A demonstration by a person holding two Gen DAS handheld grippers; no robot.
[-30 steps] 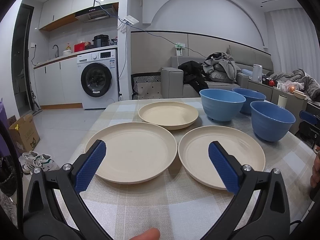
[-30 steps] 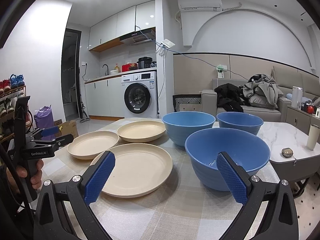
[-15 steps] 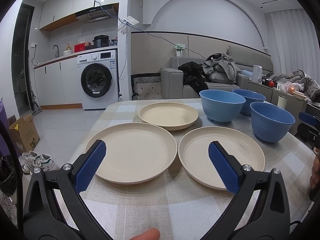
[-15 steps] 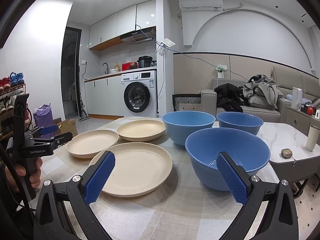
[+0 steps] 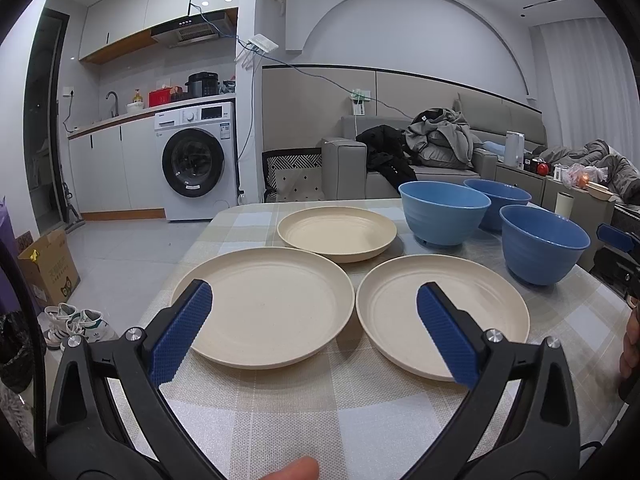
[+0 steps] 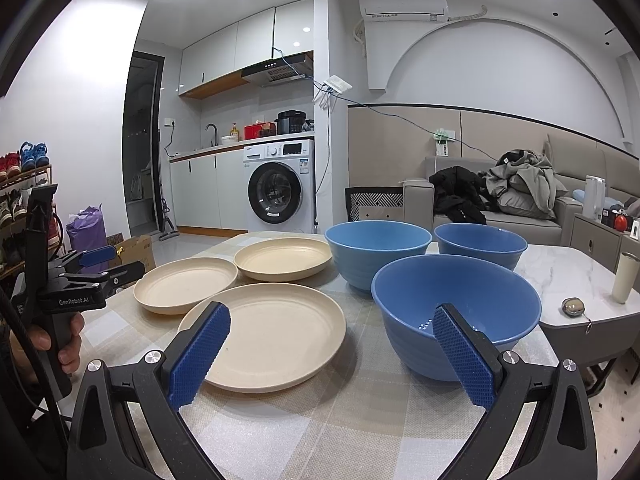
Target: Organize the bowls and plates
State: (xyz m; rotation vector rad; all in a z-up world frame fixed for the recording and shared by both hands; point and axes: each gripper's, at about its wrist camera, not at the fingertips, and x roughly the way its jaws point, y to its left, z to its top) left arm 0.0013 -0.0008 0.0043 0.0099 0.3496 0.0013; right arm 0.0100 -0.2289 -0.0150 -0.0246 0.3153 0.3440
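No item is grasped; judged from the layout, the task stands at its opening approach step. Three round cream plastic plates and three ribbed blue plastic bowls sit separately on the checked-cloth counter [image 5: 320, 412], none stacked.

Left hand-held gripper [image 5: 312, 330]: jaws spread wide, empty, held above the near counter edge and facing the gap between the near-left cream plate [image 5: 264, 306] and the near-right cream plate [image 5: 440, 314]. The far cream plate [image 5: 338, 232] lies behind them.

Right hand-held gripper [image 6: 334, 354]: jaws spread wide, empty, aimed between the near-right cream plate [image 6: 276, 334] and the nearest blue bowl [image 6: 456, 308]. The two other blue bowls [image 6: 378, 250] stand behind it.

Probable next move: lower one hand-held gripper onto a plate rim or bowl wall, pinch, lift, and nest the item in its like.

Limits of view: the hands are mostly cut off at the frame edges. Small pale marks at the bottom of the nearest blue bowl may be drain holes or reflections; this cannot be determined.
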